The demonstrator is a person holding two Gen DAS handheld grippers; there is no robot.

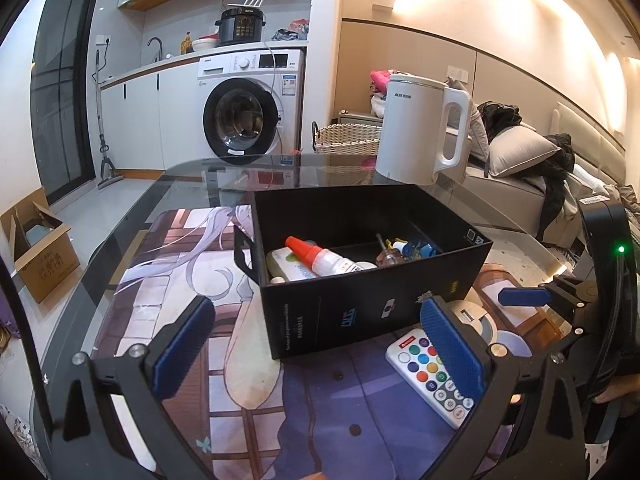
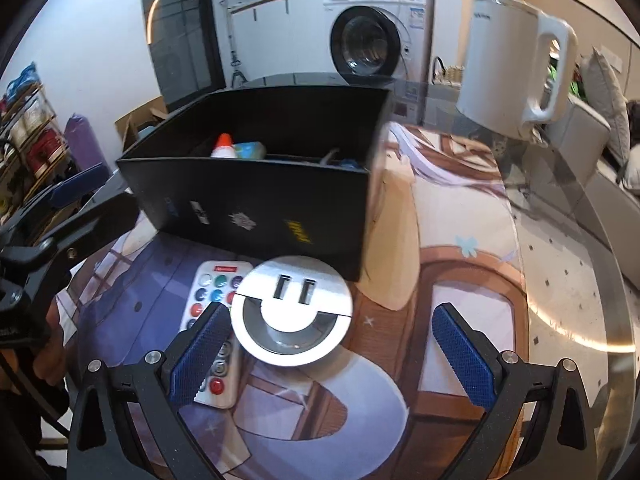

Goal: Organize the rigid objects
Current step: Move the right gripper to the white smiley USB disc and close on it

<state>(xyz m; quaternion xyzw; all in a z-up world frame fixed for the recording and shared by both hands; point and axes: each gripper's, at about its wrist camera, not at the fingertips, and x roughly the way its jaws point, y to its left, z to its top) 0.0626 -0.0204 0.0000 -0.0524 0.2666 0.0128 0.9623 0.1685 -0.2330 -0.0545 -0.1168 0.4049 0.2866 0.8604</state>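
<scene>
Both my grippers, left (image 1: 318,346) and right (image 2: 328,354), are hovering spread and empty. Black box (image 1: 372,300) is holding a glue bottle (image 1: 324,258) and small items; remote (image 2: 212,332) and round disc (image 2: 292,312) are lying outside.

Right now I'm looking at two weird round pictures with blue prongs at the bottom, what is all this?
Each picture comes from a fisheye camera on a hand-held gripper; a person carries one in each hand. The blue prongs are its fingers. The left gripper and the right gripper are both open and hold nothing. On the table's picture mat stands a black box with a glue bottle and other small items inside. In front of it lie a remote control and a round silver USB hub. A white kettle stands behind.
</scene>
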